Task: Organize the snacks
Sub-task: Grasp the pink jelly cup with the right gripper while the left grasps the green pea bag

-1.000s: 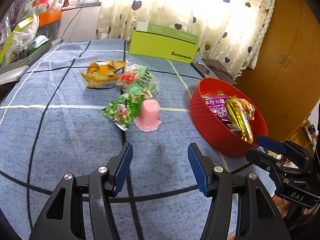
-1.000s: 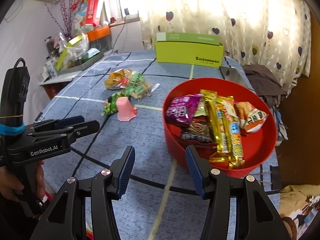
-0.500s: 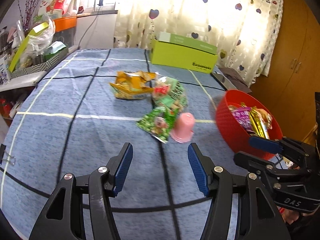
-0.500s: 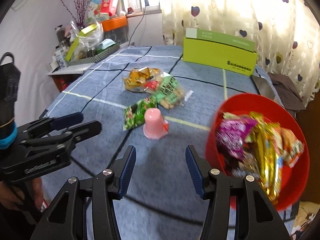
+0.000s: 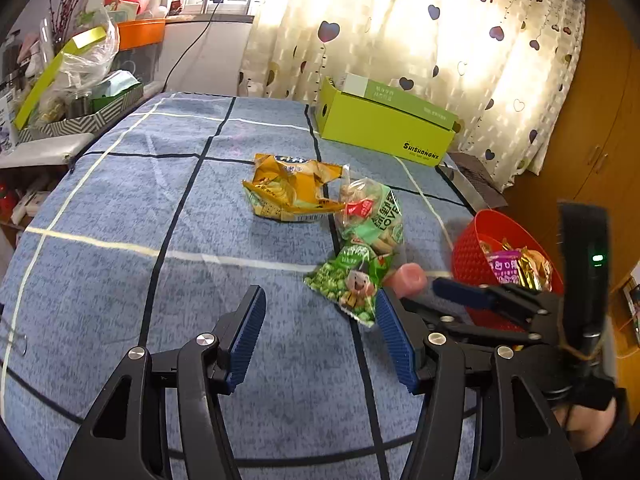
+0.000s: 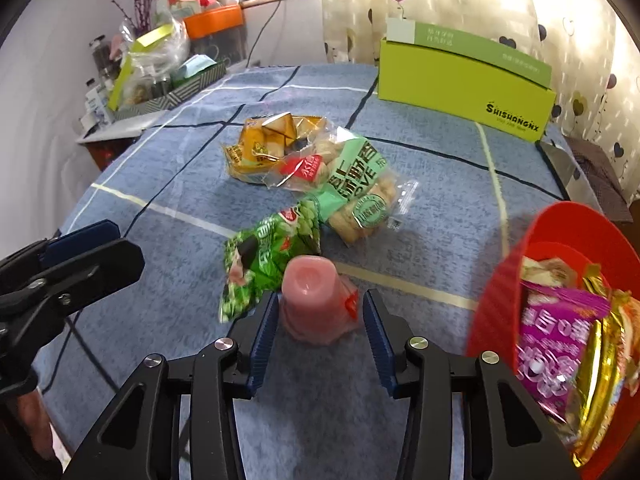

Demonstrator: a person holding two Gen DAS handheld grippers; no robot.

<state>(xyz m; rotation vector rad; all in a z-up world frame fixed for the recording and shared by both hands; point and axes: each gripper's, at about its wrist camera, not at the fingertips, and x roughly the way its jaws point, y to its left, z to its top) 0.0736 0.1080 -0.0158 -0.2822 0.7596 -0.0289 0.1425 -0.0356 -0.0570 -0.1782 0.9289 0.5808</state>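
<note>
A pink jelly cup (image 6: 316,300) stands upside down on the blue cloth. My right gripper (image 6: 320,320) is open with its fingers on both sides of the cup, not closed on it. Behind it lie a green pea packet (image 6: 268,256), a clear-and-green biscuit bag (image 6: 352,188) and a yellow snack bag (image 6: 268,144). A red basket (image 6: 500,292) at the right holds several snack packets. My left gripper (image 5: 320,336) is open and empty, left of the pea packet (image 5: 352,284); the cup (image 5: 408,280) and basket (image 5: 468,256) show at its right.
A lime-green cardboard box (image 6: 464,80) stands at the back of the table. A cluttered side shelf with bags and boxes (image 6: 152,64) lies to the left. A wooden wardrobe (image 5: 592,128) stands at the right, curtains behind.
My right gripper has swung left from the basket and moved forward until its fingers bracket the pink cup. My left gripper has shifted left and back, away from the snacks.
</note>
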